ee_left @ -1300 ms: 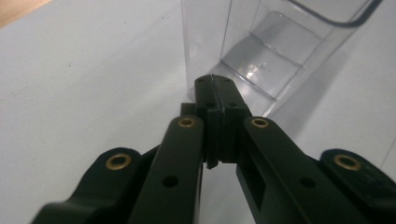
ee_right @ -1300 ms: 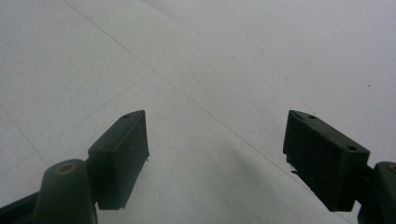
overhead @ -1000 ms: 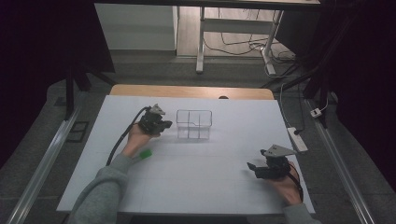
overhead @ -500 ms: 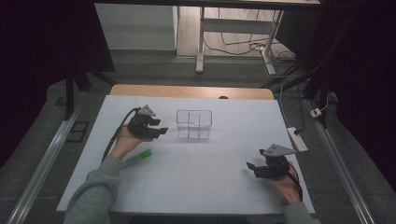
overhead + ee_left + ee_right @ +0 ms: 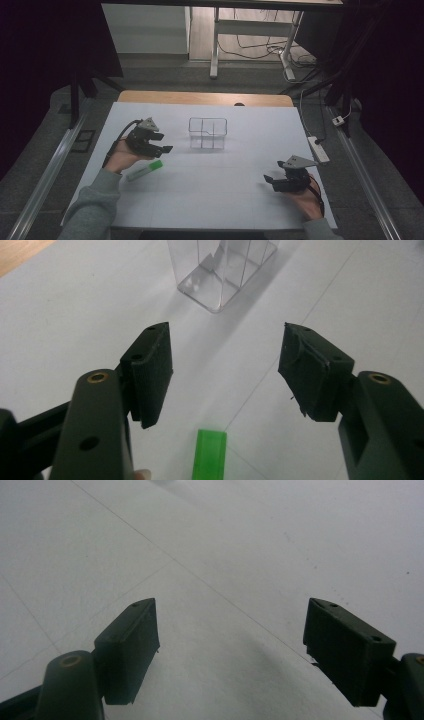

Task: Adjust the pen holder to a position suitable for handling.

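High view: left gripper (image 5: 165, 148), jaws just opened wide and empty, hovers at ten o'clock from green-capped tube (image 5: 144, 170); right gripper (image 5: 270, 179) gapes empty.

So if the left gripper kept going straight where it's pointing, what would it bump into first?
Probably the clear box. The left gripper has open fingers, which have just been opening, with nothing between them. It points across bare white table towards that box. The green stick lies below and behind, so it would likely be missed.

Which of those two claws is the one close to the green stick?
The left claw, beside the clear divided box. The green stick lies on the white table just beneath it, between its open jaws. The right claw hovers far away over bare table.
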